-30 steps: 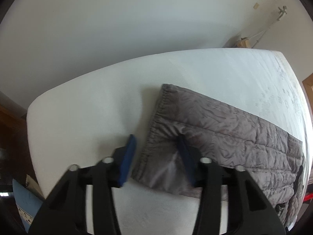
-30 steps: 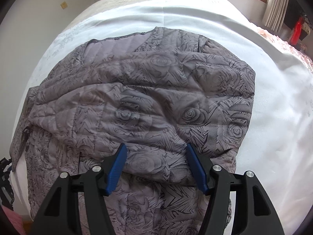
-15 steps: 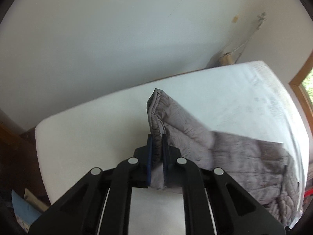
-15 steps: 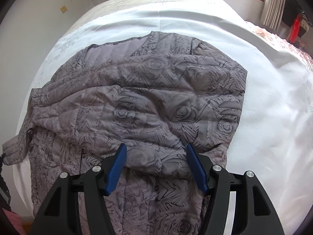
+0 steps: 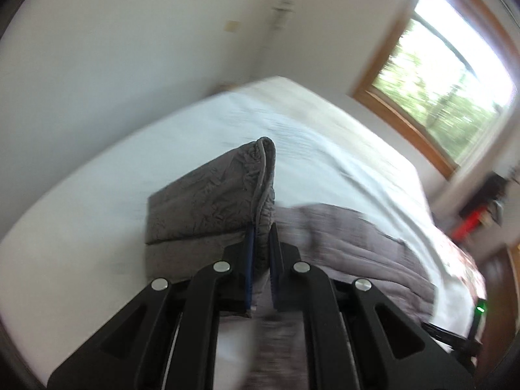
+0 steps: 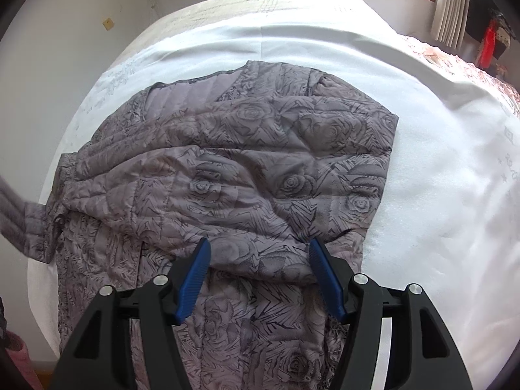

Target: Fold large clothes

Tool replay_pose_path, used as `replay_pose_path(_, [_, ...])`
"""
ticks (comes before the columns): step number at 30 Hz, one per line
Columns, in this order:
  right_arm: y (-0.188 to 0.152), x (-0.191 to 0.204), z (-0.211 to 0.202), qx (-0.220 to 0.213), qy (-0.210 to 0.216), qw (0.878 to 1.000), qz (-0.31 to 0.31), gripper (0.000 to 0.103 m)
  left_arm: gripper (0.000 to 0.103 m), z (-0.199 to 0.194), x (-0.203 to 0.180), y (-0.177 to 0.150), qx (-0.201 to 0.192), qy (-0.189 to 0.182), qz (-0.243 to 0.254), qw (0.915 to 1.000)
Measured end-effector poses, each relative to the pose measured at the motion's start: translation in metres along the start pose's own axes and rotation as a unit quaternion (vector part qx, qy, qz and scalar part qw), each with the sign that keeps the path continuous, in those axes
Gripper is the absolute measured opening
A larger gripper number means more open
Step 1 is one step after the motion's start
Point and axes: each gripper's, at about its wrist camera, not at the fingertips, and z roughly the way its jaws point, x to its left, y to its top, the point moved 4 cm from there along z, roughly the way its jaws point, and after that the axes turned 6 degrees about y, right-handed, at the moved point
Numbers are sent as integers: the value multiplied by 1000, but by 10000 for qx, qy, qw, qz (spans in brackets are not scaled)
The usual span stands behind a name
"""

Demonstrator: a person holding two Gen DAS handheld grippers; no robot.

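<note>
Now a sleeve fold is in hand. The grey quilted jacket point(image 6: 247, 169) is spread on the white bed point(image 6: 438, 149), and its sleeve cuff point(image 5: 260, 182) is pinched between the closed fingers of the left claw point(image 5: 260, 260) and held up above the sheet, so that the sleeve is doubled over itself. The view from this claw is blurred, so fine detail cannot be told. The right claw point(image 6: 258, 276) is released, with the jaws wide apart, and is held low over the rose-patterned front panel near the hem; whether the cloth is touched cannot be told. As a judgement, the next move calls for the cuff to be carried across the body of the jacket and laid flat, while the panel is kept from sliding.
</note>
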Motion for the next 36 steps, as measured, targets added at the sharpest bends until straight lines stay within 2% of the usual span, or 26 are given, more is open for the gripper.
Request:
replay_pose_path(3, [0,-2,0,-16,38,10000,29,63,6,12,-55,-16,185,-440,369,9982])
replay_pose_path(6, [0,-4,1,-18,65,10000,48,63,6,35,-101,-37,421,-678,720,9942])
replay_pose_path(9, [-2,-5,3,0,78,9999,63,63,6,79,-136,-62,789,-808,982,9887])
replay_pose_path(10, [-2,-5,4,8,81,9999,63,63,6,78,-136,-80,894,-733,1038,9879])
replay_pose_path(11, [-2,-6,4,14,83,10000,51,63,6,94,-140,-91,1098,-743,1032,9858])
replay_pose_path(14, [-2,-6,5,28,86,10000,23,63,6,122,-132,-111,1470,-640,998,9820])
replay_pose_path(16, [-1,-6,6,37,81,10000,21,63,7,142,-131,-119,1621,-585,986,9801])
replay_pose_path(20, [-1,-4,10,54,41,10000,3,63,10,147,-111,-136,1765,-630,996,9772])
replay_pose_path(22, [-1,-1,11,65,39,10000,7,63,14,129,-97,-130,1805,-737,986,9758])
replay_pose_path(24, [0,2,9,59,69,10000,9,63,25,123,-93,-127,1892,-972,865,9733])
replay_pose_path(25, [1,5,9,47,84,10000,0,63,35,117,-94,-125,1925,-1085,809,9719])
replay_pose_path(29, [6,26,5,-13,158,9996,-222,63,42,79,-92,-111,1708,-1403,708,9727])
replay_pose_path(33, [9,68,11,96,537,9968,-578,63,43,57,-61,-95,1377,-1119,455,9831])
replay_pose_path(34, [11,77,13,135,660,9957,-628,63,43,56,-46,-90,1241,-748,457,9884])
replay_pose_path(36, [14,105,20,263,1023,9912,-795,63,43,60,-24,-85,1120,-4,596,9919])
